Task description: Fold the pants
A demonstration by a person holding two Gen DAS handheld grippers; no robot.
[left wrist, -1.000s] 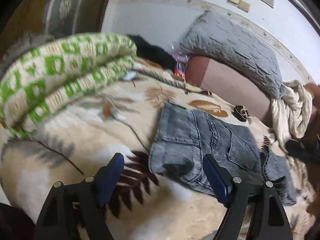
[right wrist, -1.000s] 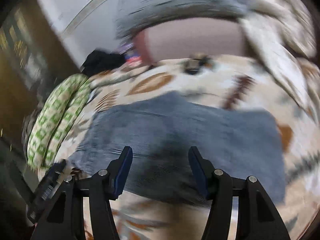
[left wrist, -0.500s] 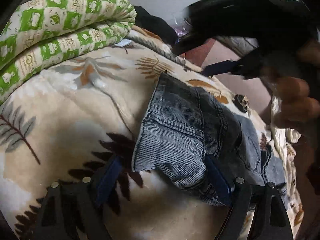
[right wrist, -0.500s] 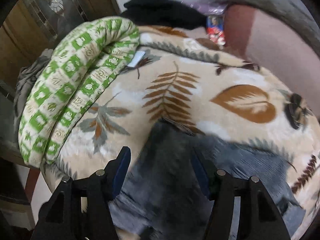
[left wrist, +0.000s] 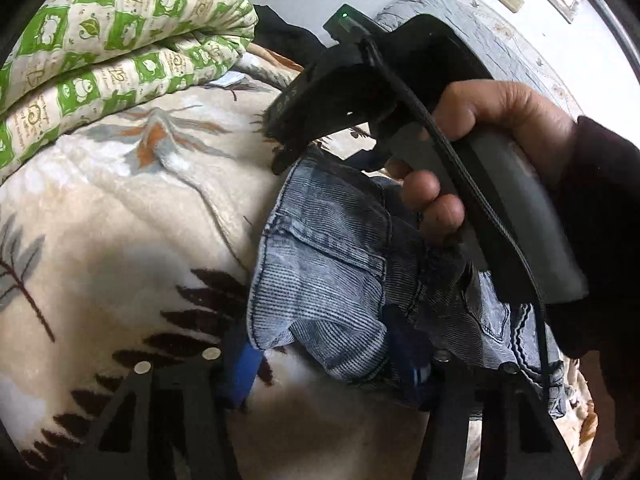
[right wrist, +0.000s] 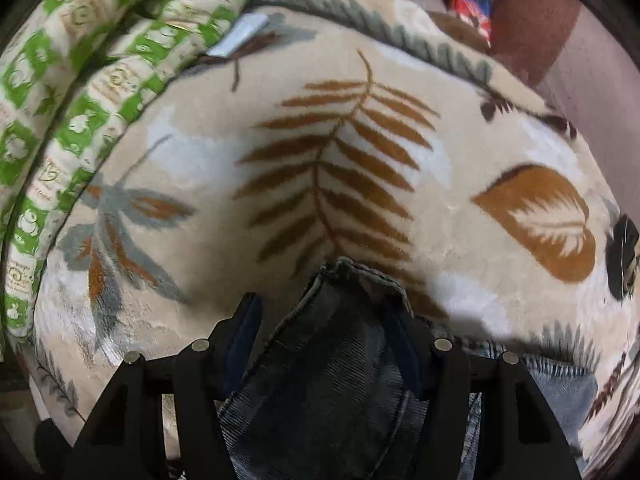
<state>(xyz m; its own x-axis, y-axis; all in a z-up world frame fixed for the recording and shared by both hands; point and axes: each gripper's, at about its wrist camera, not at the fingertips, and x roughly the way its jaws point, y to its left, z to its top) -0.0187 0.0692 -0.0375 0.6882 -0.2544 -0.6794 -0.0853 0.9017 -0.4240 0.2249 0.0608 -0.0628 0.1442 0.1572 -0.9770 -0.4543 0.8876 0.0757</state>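
Left tongs open, straddling near corner of jeans so I can pinch it. Right tongs open around far corner, same reason. Jeans lie folded on leaf-print blanket. Half second ago right tongs hung higher; now down at cloth.

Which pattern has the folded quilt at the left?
Green and cream checks on the folded quilt, clearest in the left wrist view.

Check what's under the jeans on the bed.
The jeans lie on the leaf-print blanket, which shows around them. The blanket directly beneath is covered. Both grippers, left and right, straddle the denim, open.
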